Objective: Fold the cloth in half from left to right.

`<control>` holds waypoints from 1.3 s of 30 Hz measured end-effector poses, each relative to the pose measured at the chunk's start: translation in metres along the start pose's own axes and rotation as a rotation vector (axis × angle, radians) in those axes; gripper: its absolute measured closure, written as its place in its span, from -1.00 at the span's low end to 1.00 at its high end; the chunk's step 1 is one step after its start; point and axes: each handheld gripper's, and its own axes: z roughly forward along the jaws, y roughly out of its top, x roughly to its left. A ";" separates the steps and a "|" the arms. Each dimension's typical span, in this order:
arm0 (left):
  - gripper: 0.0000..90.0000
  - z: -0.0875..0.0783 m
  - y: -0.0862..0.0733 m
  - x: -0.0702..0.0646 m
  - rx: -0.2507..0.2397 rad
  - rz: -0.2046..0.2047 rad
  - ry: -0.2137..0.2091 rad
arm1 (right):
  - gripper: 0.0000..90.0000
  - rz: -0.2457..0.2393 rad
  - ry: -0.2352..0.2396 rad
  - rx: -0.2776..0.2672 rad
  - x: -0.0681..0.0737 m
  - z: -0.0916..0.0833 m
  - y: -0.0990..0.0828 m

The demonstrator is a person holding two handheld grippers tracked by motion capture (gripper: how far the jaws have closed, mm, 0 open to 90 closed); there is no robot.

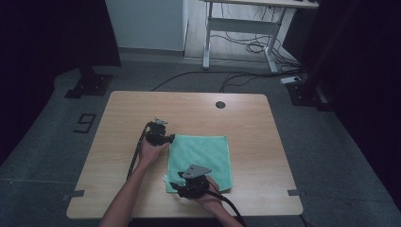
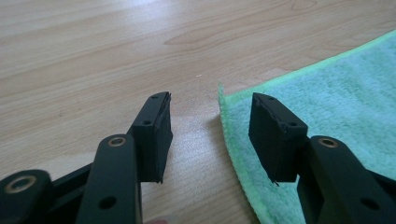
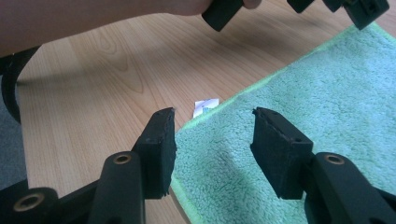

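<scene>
While the green microfibre cloth [image 1: 201,161] lies flat on the worktop [image 1: 118,123], each tool stands open astride a left-hand corner, left tool [image 2: 210,126] far, right tool [image 3: 212,135] near; lower both until one pad slips under the hem, then pinch.

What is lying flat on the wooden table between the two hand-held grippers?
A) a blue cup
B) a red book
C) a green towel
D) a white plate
C: a green towel lies spread flat on the table, with the left gripper at its far left corner and the right gripper at its near left corner, both with jaws open.
</scene>
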 end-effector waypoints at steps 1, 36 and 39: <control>0.09 0.002 0.001 0.000 0.002 0.002 0.004 | 0.09 0.003 -0.002 0.000 0.000 -0.001 0.000; 0.81 0.019 0.004 -0.015 0.036 0.045 -0.017 | 0.19 -0.069 0.027 0.114 0.026 0.029 -0.006; 0.87 0.019 0.004 -0.016 0.035 0.047 -0.010 | 0.30 -0.055 0.019 0.111 0.025 0.028 -0.006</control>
